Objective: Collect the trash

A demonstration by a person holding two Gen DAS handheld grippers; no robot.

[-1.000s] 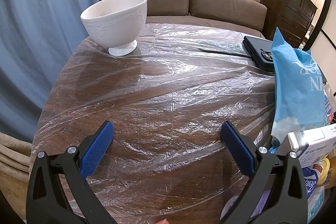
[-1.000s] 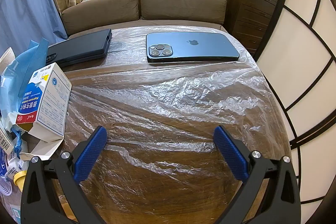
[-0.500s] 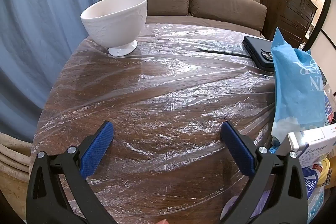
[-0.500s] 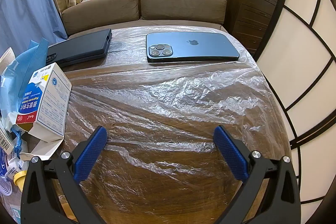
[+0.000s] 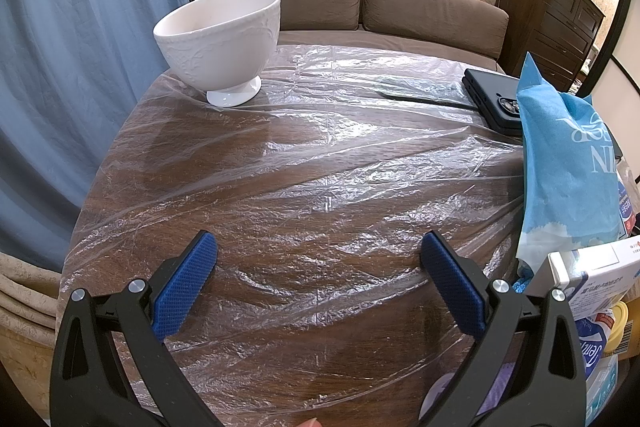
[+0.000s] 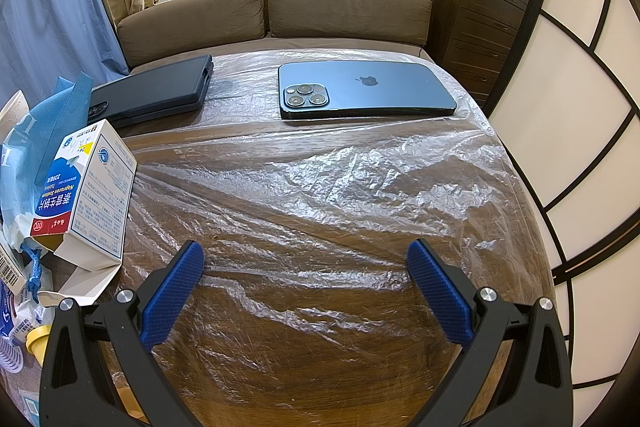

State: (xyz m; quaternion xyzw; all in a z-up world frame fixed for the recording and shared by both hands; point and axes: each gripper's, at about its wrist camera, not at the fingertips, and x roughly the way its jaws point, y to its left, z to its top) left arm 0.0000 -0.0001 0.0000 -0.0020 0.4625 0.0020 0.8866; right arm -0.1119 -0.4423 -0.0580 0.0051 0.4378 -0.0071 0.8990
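Note:
A pile of trash lies in the middle of the round wooden table [image 5: 280,339], which is under clear plastic film. A light blue wrapper [image 5: 568,167] stands at the right of the left wrist view and shows at the left of the right wrist view [image 6: 36,131]. An opened white and blue medicine box [image 6: 88,195] leans against it, also seen in the left wrist view [image 5: 592,279]. More packets [image 5: 596,351] lie below. My left gripper [image 5: 316,275] is open and empty over the film. My right gripper [image 6: 306,279] is open and empty, right of the box.
A white footed bowl [image 5: 220,39] stands at the table's far left. A black phone case [image 6: 156,91] and a blue phone [image 6: 364,91] lie face down at the far side. A brown sofa [image 6: 280,15] is behind, a dark dresser [image 6: 476,23] at the right.

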